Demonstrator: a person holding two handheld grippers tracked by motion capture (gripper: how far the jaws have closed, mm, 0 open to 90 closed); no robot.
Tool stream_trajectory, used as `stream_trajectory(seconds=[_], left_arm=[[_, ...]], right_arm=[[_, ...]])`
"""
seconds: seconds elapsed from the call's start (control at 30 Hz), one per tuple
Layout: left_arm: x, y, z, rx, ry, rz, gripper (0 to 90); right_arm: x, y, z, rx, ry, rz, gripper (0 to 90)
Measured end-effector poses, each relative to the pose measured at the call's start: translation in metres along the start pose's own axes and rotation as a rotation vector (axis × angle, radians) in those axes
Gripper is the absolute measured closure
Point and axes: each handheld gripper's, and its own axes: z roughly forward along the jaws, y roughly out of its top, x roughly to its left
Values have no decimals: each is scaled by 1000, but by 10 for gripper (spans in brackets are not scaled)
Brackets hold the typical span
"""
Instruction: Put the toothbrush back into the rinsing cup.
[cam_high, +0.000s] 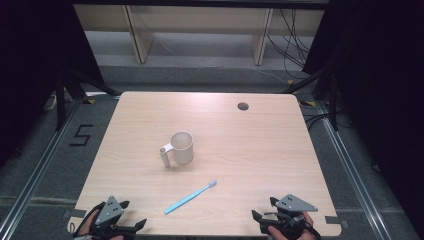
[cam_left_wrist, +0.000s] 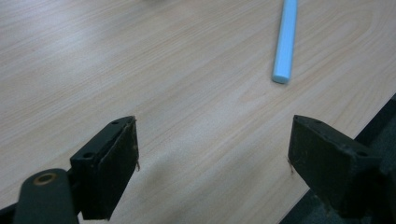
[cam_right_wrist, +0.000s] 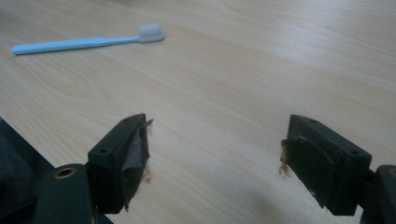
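Toothbrush (cam_high: 190, 197), light blue handle, white bristle head, flat on wooden table (cam_high: 260, 150) near front edge, between both grippers, just in front of upright cream mug (cam_high: 181, 147) with handle at left. "5" marked on floor (cam_high: 81, 135) left of table. Left gripper (cam_left_wrist: 212, 154) and right gripper (cam_right_wrist: 217, 156) both spread wide, empty, at near corners.

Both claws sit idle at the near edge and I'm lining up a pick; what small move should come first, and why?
Probably ease the open right claw forward and leftward toward the light blue plastic toothbrush, which lies flat near the table's front, between the claws. Its bristled head points toward the right claw, and the beige handled mug stands farther back.
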Motion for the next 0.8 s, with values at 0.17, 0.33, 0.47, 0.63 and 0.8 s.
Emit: stream_trajectory(seconds=[0.17,0.33,0.47,0.63,0.8], left_arm=[[0,0,1,-8,0,-2,158],[0,0,2,-14,-3,2,158],[-5,2,3,-35,-60,-19,157],[-5,6,3,-4,-74,45,156],[-10,15,8,18,-83,69,159]], right_arm=[[2,-1,-1,23,-2,61,230],[-1,0,-2,12,-12,17,234],[-2,0,-1,11,-12,12,239],[-2,-1,-2,7,-12,19,240],[-3,-1,-2,6,-10,20,242]])
